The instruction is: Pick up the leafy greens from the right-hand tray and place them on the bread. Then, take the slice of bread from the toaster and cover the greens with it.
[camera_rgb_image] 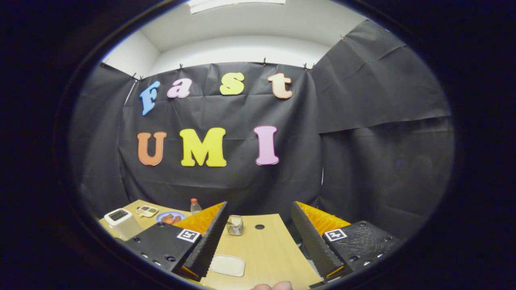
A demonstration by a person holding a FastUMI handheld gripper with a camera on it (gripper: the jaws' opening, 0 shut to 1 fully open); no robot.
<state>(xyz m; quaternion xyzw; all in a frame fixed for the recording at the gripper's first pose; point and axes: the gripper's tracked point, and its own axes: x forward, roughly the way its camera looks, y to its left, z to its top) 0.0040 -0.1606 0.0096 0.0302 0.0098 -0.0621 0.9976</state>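
My gripper [259, 206] is open and held high over a light wooden table [274, 249], with nothing between its fingers. A white toaster [121, 222] stands far off to the left of the left finger; its slots look dark and I cannot tell whether bread is in them. Behind the toaster lies a small white tray [147, 210] with green bits in it. Next to that is a blue plate [170, 218] holding reddish-brown food. Below the gap between the fingers, close to the left one, a flat white plate [227, 265] lies bare.
A small bottle with an orange cap [195, 205] stands by the back edge near the left fingertip. A small shiny container [234, 224] sits just ahead between the fingers, beside a round hole in the tabletop [259, 226]. A person's fingertips [274, 286] show at the near edge.
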